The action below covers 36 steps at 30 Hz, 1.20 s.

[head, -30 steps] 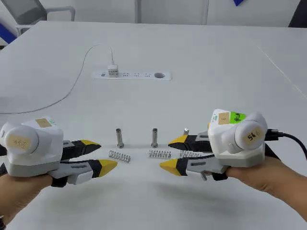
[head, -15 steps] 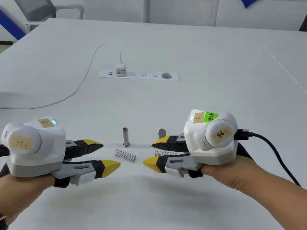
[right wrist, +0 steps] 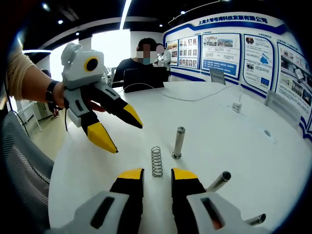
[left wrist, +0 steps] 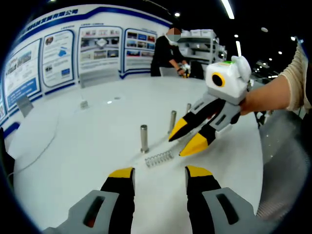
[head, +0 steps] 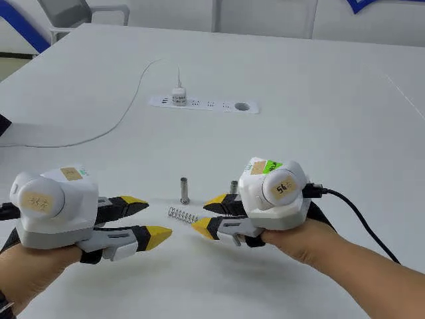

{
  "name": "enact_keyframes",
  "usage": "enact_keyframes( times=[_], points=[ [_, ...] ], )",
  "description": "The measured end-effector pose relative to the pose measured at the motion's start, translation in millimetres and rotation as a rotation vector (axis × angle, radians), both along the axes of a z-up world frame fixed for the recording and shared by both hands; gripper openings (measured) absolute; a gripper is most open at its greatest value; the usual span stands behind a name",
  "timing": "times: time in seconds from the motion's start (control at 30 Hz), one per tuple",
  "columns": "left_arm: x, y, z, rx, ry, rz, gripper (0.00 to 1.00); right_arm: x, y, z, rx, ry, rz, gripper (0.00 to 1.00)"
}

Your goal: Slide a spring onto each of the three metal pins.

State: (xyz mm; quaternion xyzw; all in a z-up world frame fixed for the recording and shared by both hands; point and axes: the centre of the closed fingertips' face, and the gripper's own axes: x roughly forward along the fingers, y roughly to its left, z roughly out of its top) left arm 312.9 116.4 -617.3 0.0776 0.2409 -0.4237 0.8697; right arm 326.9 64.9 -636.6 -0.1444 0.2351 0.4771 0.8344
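One spring (head: 182,214) lies flat, long axis toward the spread-jawed right tool (head: 206,214); left tool (head: 154,216) likewise spread.

Handwritten tag (head: 284,189) on right tool (head: 207,214), unreadable, small Chinese heading on wall board (right wrist: 233,20)

We see the white table (head: 299,100) brightly, evenly lit from above, a faint soft shadow on it under the right gripper (head: 206,214). Above the table, ceiling strip lights (left wrist: 228,8) glare; both gripper views bend strongly at their edges.
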Motion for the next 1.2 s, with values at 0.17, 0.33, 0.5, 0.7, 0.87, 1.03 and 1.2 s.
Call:
enact_keyframes(
  times=[0.17,0.33,0.5,0.7,0.87,1.03,1.2],
  points=[
    [-0.5,1.2,-1.3,0.004,0.005,0.001,0.41,2.6,5.9,-6.9,-0.016,0.004,0.003,0.21],
    [-0.5,2.5,-1.8,0.008,0.006,0.004,0.41,4.4,5.4,-13.7,-0.028,0.018,-0.005,0.19],
    [-1.1,3.1,-3.6,0.013,0.011,0.004,0.4,4.0,5.6,-16.5,-0.033,0.021,-0.005,0.17],
    [-1.4,4.1,-4.5,0.016,0.012,0.005,0.39,2.9,7.1,-19.8,-0.036,0.026,-0.001,0.15],
    [-0.4,5.2,-3.5,0.015,0.01,0.011,0.39,4.0,8.2,-20.4,-0.038,0.019,0.001,0.13],
    [0.5,3.1,-2.4,0.019,0.004,0.006,0.39,3.3,7.8,-19.5,-0.045,0.016,0.006,0.12],
    [1.5,-0.8,-4.4,0.036,-0.005,-0.013,0.39,-1.3,5.1,-15.0,-0.054,0.025,0.018,0.12]
  ],
)
